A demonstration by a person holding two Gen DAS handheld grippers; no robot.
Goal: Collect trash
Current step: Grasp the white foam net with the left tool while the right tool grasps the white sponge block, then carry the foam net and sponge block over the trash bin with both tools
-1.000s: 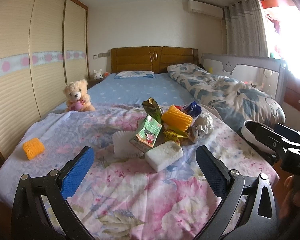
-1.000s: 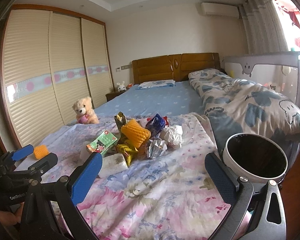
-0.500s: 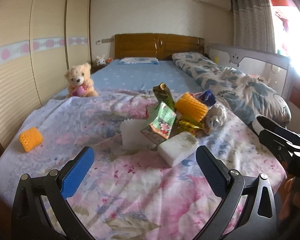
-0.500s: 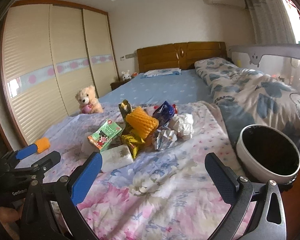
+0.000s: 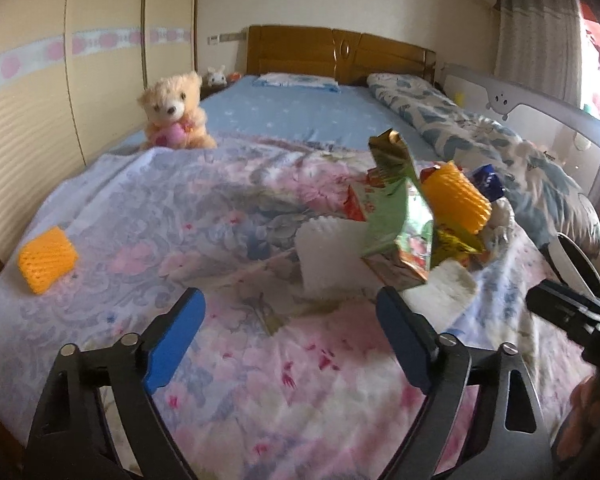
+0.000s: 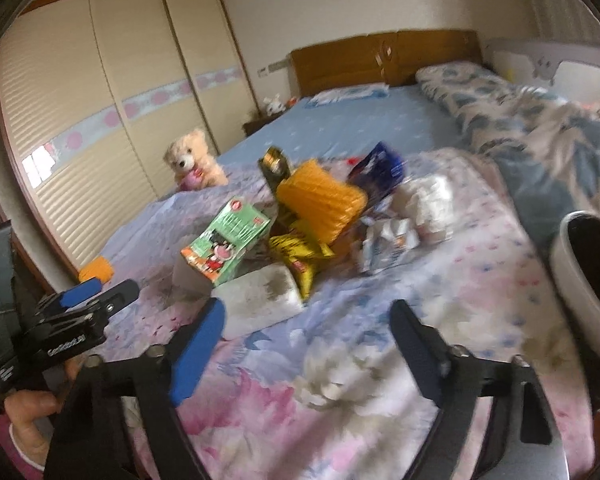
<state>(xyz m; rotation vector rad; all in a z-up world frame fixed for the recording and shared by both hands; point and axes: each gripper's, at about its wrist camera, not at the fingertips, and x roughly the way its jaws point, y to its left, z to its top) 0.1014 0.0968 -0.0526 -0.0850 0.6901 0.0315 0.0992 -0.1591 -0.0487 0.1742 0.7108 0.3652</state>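
Because the trash pile (image 6: pixel 312 220) sits just ahead with the bin (image 6: pixel 580 280) alongside, you carry the left gripper (image 5: pixel 290 334) and right gripper (image 6: pixel 308 340) empty, jaws just narrowing yet wide.

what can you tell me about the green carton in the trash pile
The green carton is a small paperboard drink box, pale green with white lettering, an orange-red lower band and a cartoon figure on its face. It looks dented and lies tilted on the floral bedspread, its front end resting over a white foam piece. A white foam block lies just in front of it, and a yellow foam net and a yellow wrapper crowd its far side. Neither gripper touches it.
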